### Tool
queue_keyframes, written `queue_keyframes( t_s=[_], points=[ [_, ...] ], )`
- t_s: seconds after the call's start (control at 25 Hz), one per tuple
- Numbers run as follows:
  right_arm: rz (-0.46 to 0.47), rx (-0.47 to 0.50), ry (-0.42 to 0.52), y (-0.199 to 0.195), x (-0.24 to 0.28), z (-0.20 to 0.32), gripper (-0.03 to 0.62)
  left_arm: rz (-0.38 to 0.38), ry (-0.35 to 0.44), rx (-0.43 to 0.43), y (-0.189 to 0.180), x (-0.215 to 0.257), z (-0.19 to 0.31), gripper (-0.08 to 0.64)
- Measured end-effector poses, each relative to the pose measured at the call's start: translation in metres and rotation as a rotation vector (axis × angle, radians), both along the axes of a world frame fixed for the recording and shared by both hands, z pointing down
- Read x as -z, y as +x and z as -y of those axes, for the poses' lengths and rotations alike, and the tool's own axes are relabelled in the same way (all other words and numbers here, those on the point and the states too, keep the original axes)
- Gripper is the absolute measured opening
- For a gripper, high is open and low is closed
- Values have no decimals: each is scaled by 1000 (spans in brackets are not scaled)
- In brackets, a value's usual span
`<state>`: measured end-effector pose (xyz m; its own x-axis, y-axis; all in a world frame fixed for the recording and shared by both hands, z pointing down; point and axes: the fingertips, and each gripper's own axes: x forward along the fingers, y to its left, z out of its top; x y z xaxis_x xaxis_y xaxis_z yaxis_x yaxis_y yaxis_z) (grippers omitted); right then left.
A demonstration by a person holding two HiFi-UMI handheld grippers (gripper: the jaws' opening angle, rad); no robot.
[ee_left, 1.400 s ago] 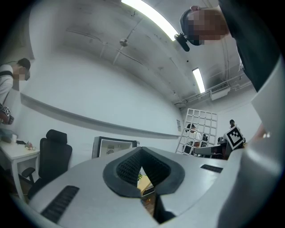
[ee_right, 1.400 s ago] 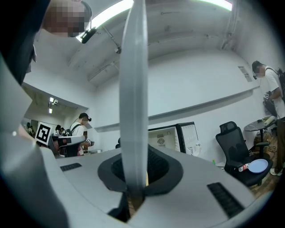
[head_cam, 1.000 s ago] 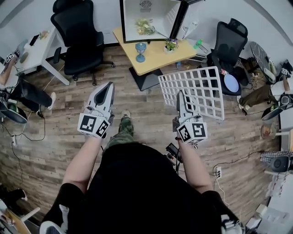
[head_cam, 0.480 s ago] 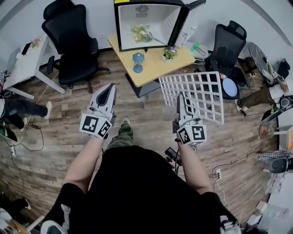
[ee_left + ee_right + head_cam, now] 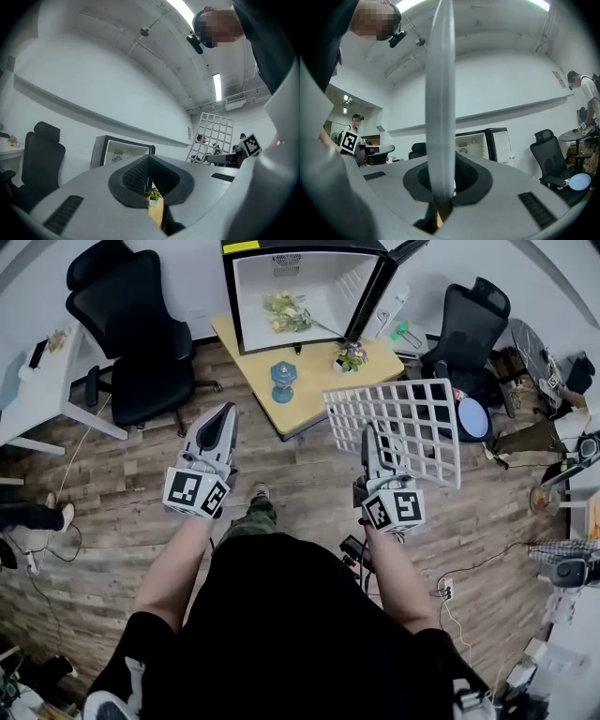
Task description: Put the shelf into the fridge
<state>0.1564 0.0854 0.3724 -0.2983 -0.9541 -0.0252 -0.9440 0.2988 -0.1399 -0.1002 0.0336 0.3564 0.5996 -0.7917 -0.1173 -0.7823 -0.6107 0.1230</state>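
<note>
A white wire-grid shelf (image 5: pixel 403 427) hangs in the air right of centre in the head view, with my right gripper (image 5: pixel 373 448) shut on its near edge. In the right gripper view the shelf (image 5: pixel 440 108) shows edge-on as a tall white bar rising from the closed jaws. The small fridge (image 5: pixel 300 287) stands on the yellow table with its door (image 5: pixel 398 249) swung open to the right; flowers (image 5: pixel 286 307) lie inside. My left gripper (image 5: pixel 223 423) is held at the left, shut and empty. The shelf (image 5: pixel 213 136) and fridge (image 5: pixel 124 151) also show in the left gripper view.
On the yellow table (image 5: pixel 319 371) stand a blue vase (image 5: pixel 280 377) and a small potted plant (image 5: pixel 350 355). Black office chairs stand at the left (image 5: pixel 131 343) and right (image 5: pixel 469 329). A white desk (image 5: pixel 37 390) is at far left. Clutter lines the right wall.
The view has shifted toward the fridge and table, which now sit closer and more centred. The shelf stays in my right gripper, carried slightly forward; the left gripper keeps its pose.
</note>
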Motion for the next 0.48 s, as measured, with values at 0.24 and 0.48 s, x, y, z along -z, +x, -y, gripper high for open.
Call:
queue_keyframes(
  t_s=[0.24, 0.48],
  points=[
    [0, -4, -15, -12, 2, 35, 41, -4, -29, -22, -4, -6, 38, 18],
    [20, -24, -41, -21, 0, 66, 41, -9, -38, -45, -10, -9, 71, 18]
  ],
)
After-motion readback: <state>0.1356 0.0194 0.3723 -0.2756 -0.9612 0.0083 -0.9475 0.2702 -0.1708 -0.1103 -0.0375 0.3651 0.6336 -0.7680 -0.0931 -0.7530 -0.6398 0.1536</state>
